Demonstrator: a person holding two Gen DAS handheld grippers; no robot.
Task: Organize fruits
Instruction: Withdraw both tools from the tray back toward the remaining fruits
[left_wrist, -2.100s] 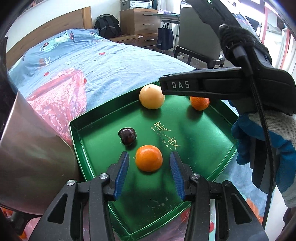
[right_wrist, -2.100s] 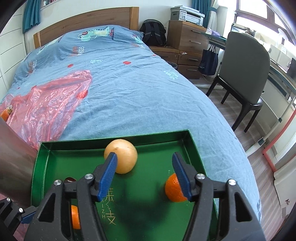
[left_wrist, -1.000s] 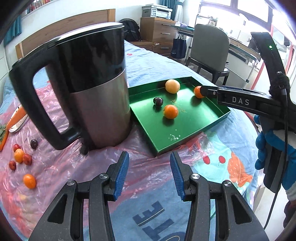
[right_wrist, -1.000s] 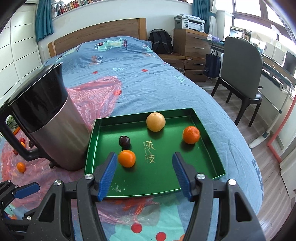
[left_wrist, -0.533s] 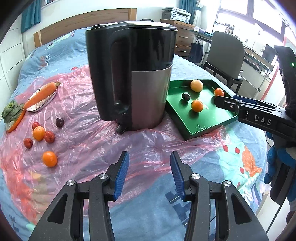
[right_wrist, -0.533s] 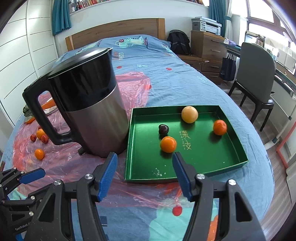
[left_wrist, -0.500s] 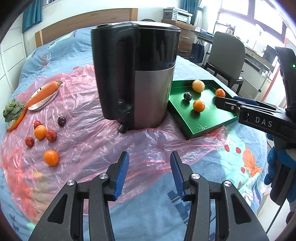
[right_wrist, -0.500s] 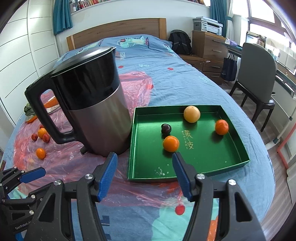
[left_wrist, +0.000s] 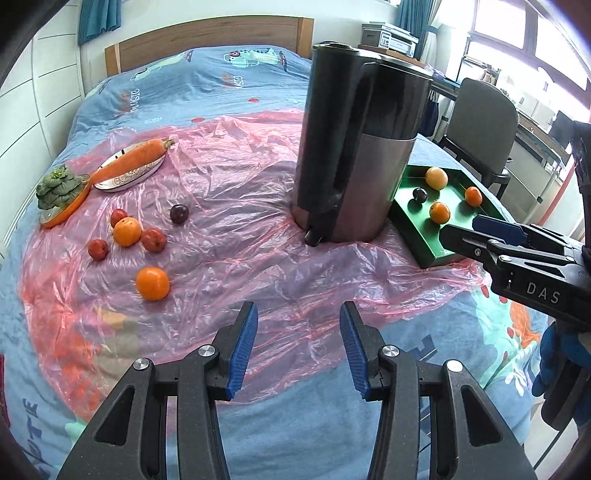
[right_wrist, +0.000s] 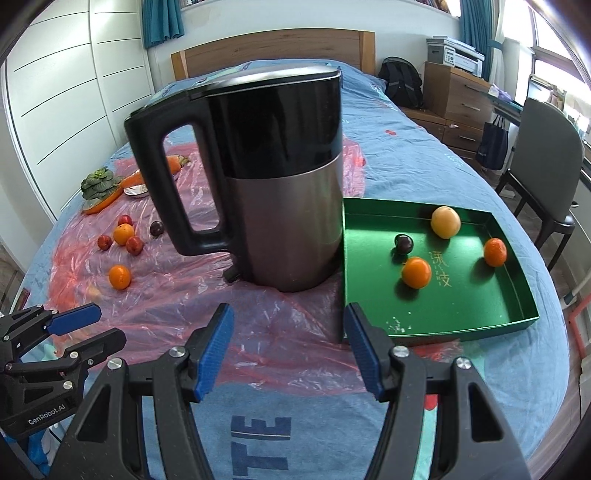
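A green tray (right_wrist: 461, 314) (left_wrist: 428, 254) lies on the bed at the right. It holds two oranges (right_wrist: 416, 272), a pale round fruit (right_wrist: 446, 222) and a dark plum (right_wrist: 404, 244). Loose fruit lies on the pink plastic sheet at the left: an orange (left_wrist: 152, 283) (right_wrist: 119, 277), another orange (left_wrist: 127, 231), small red fruits (left_wrist: 153, 239) and a dark plum (left_wrist: 179, 213). My left gripper (left_wrist: 297, 345) is open and empty above the near sheet edge. My right gripper (right_wrist: 288, 345) is open and empty in front of the kettle.
A tall black and steel kettle (right_wrist: 266, 192) (left_wrist: 354, 147) stands between the loose fruit and the tray. A carrot on a plate (left_wrist: 129, 166) and a leafy green on an orange dish (left_wrist: 59, 192) lie at the far left. A chair (right_wrist: 543, 166) stands beside the bed.
Both grippers have pulled back from the tray and stayed open. The left view has swung left, so the loose fruit on the sheet now shows in full.
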